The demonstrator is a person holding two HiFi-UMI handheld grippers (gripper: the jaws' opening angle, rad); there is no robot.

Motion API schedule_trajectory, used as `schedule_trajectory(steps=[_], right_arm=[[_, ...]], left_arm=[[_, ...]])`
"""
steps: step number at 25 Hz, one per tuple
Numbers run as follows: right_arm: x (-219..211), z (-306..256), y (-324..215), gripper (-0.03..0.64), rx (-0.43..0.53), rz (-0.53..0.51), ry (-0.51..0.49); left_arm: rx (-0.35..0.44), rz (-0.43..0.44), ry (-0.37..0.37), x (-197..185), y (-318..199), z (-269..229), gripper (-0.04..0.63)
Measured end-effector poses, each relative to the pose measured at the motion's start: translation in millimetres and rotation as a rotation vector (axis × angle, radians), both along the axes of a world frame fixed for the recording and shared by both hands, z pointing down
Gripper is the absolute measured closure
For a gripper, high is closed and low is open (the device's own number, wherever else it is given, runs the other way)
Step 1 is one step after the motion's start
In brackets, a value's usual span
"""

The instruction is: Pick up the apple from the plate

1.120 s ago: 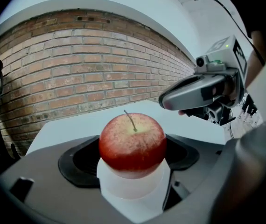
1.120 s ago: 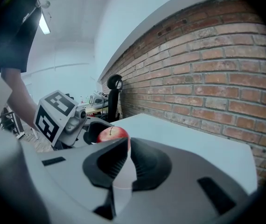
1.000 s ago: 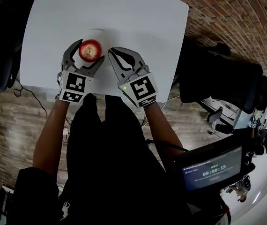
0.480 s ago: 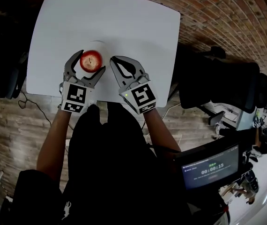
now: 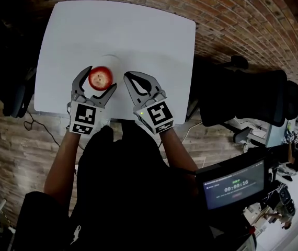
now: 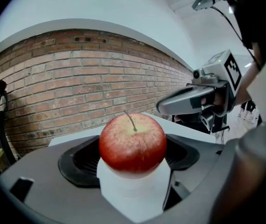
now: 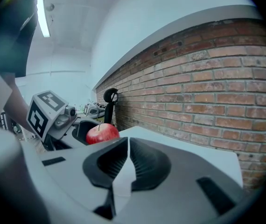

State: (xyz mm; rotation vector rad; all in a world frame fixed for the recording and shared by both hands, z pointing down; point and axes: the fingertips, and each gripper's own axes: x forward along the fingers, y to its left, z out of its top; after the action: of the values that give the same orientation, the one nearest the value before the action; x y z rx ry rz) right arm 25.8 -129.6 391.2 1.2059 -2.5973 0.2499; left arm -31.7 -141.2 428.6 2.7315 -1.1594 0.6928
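A red apple (image 5: 101,77) with a short stem sits between the jaws of my left gripper (image 5: 102,78), at the near edge of a pale round plate (image 5: 111,60) on the white table (image 5: 138,30). In the left gripper view the apple (image 6: 133,143) fills the gap, and both black pads (image 6: 82,160) press its sides, so this gripper is shut on it. My right gripper (image 5: 128,76) lies just right of the apple, its jaws together with nothing between them. From the right gripper view (image 7: 128,150) the apple (image 7: 102,133) shows at the left.
The table's near edge (image 5: 117,120) runs just under both grippers. A brick floor surrounds the table. A dark chair (image 5: 243,93) stands to the right and another dark seat (image 5: 10,88) to the left. A screen (image 5: 235,187) glows at lower right.
The head camera has drifted, so the table sits lower in view. The left gripper stays closed round the apple and the right gripper keeps its place beside it.
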Motion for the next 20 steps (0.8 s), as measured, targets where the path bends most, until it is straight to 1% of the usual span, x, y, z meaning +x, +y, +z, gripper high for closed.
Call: schedule_trajectory(steps=[5,12,20], right_arm=[[0.2,-8.9,1.9,0.612,0.017,0.007,-0.003],[5.2,-24.2,2.4,0.612,0.049,0.033,-0.017],[10.9,-37.9,8.4,0.613,0.065,0.048,-0.024]], left_arm=[[0.005,-0.005,0.028,-0.5,4.2,-14.9,0.184],[0.031,0.008,0.022,-1.1,8.3,-30.1,0.184],[0.05,0.007,0.023,-4.3,14.5,-40.7,0.184]])
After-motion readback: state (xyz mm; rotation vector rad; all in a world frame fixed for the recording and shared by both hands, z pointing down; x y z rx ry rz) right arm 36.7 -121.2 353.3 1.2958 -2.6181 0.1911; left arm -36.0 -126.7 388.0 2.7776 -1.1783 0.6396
